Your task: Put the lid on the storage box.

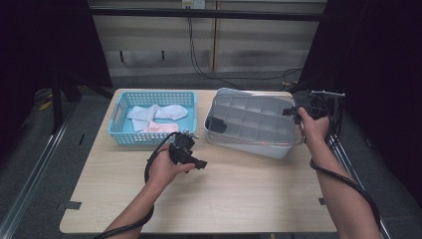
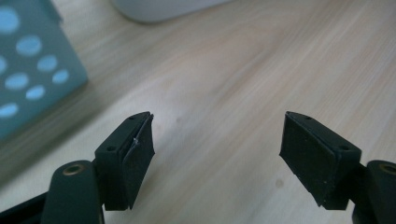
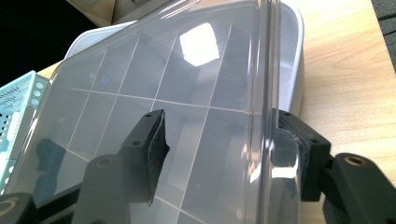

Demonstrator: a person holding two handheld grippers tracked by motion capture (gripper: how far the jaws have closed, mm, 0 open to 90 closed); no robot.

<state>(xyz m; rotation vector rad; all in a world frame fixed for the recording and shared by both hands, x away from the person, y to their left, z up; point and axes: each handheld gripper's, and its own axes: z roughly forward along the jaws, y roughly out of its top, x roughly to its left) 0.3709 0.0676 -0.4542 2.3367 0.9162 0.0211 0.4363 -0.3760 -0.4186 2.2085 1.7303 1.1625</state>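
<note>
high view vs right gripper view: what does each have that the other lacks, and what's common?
High view alone: the socks lying in the blue basket, the left gripper with open jaws above the bare table, and both forearms.
Right gripper view alone: the close look at the right gripper, its jaws astride the raised rim of the clear lid, one pad inside and one outside, with a gap at the inner pad.
Shared: the divided grey box, its lid, the basket, the tabletop.
</note>
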